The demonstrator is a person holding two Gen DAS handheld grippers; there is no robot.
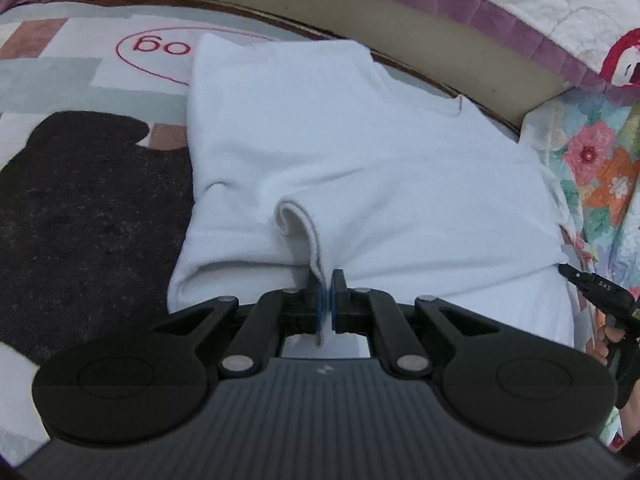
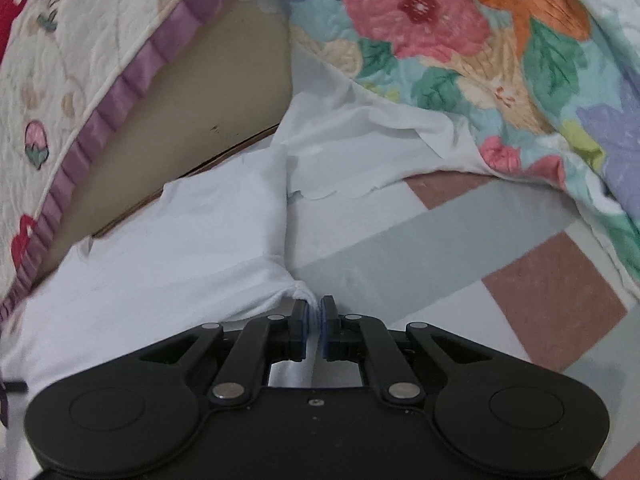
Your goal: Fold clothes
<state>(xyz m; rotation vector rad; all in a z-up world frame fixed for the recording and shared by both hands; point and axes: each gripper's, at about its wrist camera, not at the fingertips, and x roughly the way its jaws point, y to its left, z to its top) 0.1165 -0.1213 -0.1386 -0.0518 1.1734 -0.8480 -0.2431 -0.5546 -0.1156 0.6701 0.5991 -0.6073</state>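
White shirt: lying partly folded on the patchwork bedspread, far edge nearing the bed frame. Left gripper: pinching the shirt's hem. Right gripper: clamping a bunched corner. Floral quilt crowding the right edge; dark garment lying leftward.
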